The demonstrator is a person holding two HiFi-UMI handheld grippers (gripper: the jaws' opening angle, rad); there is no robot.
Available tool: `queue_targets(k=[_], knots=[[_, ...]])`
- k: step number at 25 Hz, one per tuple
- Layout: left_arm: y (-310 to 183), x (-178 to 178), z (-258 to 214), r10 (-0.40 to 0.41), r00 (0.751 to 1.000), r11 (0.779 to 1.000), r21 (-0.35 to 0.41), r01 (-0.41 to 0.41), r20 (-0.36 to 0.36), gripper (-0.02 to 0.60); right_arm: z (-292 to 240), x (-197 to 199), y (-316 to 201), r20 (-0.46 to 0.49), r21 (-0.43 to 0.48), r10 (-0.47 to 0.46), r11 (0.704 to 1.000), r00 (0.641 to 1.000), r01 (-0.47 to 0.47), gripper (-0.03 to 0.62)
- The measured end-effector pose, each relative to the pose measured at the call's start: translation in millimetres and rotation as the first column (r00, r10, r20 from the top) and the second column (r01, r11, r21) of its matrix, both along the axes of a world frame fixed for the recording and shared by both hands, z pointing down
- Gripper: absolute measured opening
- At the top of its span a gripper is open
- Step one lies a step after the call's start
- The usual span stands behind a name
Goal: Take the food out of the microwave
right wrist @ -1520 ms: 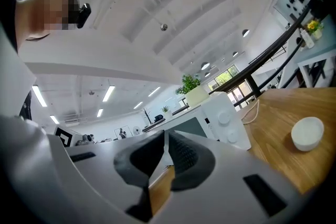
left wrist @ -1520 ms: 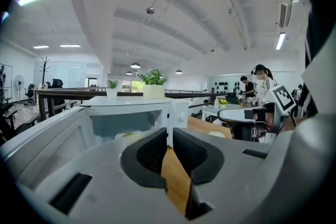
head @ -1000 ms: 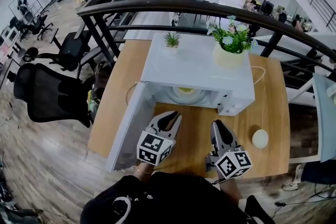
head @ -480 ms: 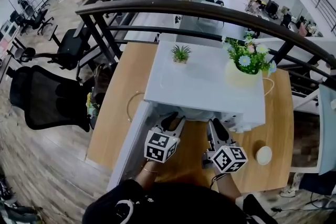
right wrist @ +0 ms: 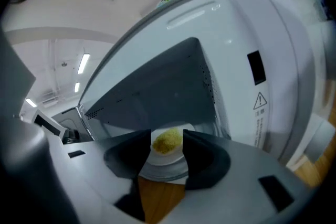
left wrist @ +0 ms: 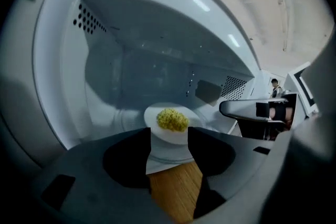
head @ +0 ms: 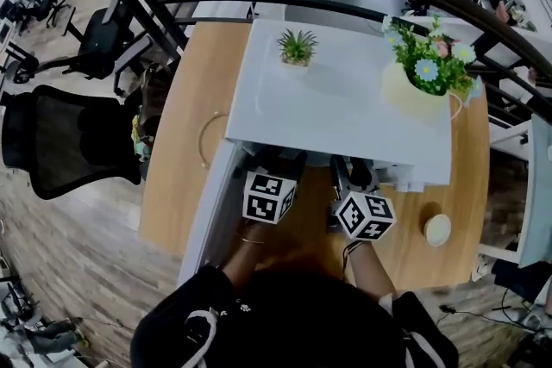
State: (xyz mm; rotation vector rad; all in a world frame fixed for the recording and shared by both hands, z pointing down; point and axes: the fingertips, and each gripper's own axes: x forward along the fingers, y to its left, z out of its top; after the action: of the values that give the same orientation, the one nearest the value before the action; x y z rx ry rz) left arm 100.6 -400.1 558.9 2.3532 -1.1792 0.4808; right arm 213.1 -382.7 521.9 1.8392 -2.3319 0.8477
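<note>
- The left tongs [left wrist: 169,132] have just been opened; nothing is gripped.
- The right tongs [right wrist: 167,136] are held released (also empty).
- The food [left wrist: 172,119] is seen inside the microwave [head: 336,103].

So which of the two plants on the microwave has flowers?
The bigger plant, on the right of the microwave top: it carries blue flowers. The small plant on the left is just spiky green leaves.
</note>
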Motion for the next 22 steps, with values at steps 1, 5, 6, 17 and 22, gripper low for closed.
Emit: queue_targets(k=[1, 5, 6, 17, 22], knots=[[-1, 0, 5, 0.0, 1.0, 1.0, -0.011, 0.0, 0.005, 0.201, 4, -1, -3, -0.009, -0.007, 0.003, 1.0, 1.0, -0.003, 0.195], [-10, 0, 19, -0.007, 1.0, 0.999, -0.051, 0.007, -0.002, 0.212, 17, -5, -16, -0.051, -0.035, 0.006, 0.999, 0.999, -0.007, 0.227], [-12, 0, 21, -0.007, 1.0, 0.998, -0.056, 0.007, -0.004, 0.213, 21, -6, -18, -0.069, -0.045, 0.006, 0.999, 0.998, -0.009, 0.236], [-25, 7, 30, -0.027, 1.0, 0.998, -0.065, 0.027, -0.004, 0.216, 49, -7, -39, -0.155, -0.135, 0.011, 0.99, 0.988, -0.032, 0.305], [-28, 8, 33, -0.049, 0.999, 0.996, -0.076, 0.049, 0.006, 0.216, 58, -7, -40, -0.167, -0.155, 0.008, 0.987, 0.986, -0.035, 0.311]])
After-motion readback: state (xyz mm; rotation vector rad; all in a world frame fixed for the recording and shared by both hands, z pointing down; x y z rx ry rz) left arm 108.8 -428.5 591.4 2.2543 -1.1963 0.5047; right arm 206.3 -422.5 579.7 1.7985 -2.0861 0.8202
